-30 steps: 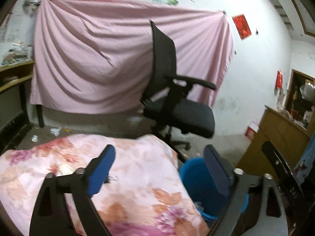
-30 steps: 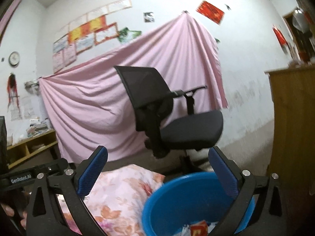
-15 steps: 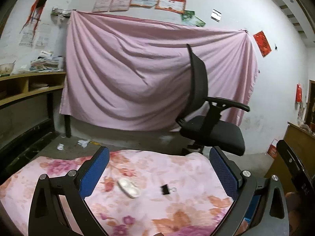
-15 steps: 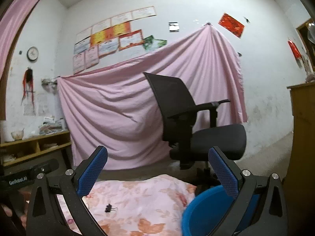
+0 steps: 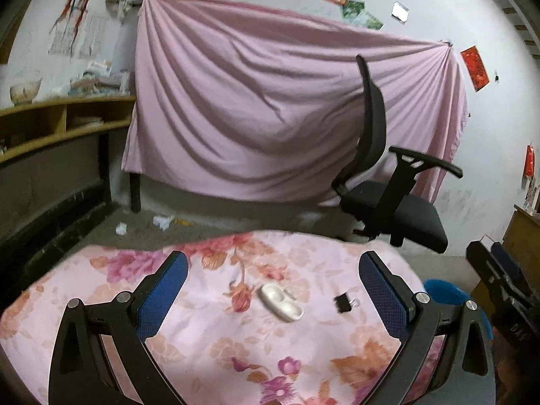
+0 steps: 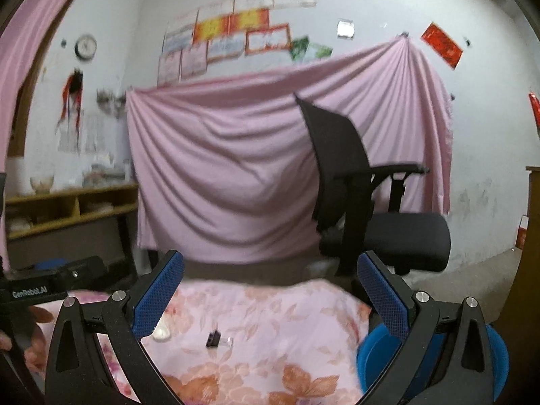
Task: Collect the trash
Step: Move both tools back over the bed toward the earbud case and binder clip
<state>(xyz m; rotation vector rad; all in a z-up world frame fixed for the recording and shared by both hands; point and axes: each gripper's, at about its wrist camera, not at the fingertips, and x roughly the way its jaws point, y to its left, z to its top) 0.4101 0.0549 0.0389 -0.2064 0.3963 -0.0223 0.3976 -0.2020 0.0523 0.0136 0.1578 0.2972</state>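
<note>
A table with a pink floral cloth [image 5: 209, 347] fills the foreground. On it lie a small white oval case [image 5: 281, 302] and a black binder clip [image 5: 344, 303]. My left gripper [image 5: 271, 290] is open and empty above the cloth, the case between its fingers' line of sight. My right gripper [image 6: 270, 293] is open and empty; the binder clip [image 6: 216, 338] and part of the white case [image 6: 162, 332] lie below it. A blue bucket [image 6: 371, 361] stands at the table's right edge; it also shows in the left wrist view [image 5: 442, 292].
A black office chair [image 5: 388, 182] stands beyond the table before a pink sheet [image 5: 253, 118] hung on the wall. Wooden shelves [image 5: 50, 125] are at left, a wooden cabinet [image 5: 523, 233] at right. Scraps of paper [image 5: 162, 221] lie on the floor.
Both grippers have swung left and up, away from the blue bucket toward the table. The white case and binder clip came into view. Both stay open.
</note>
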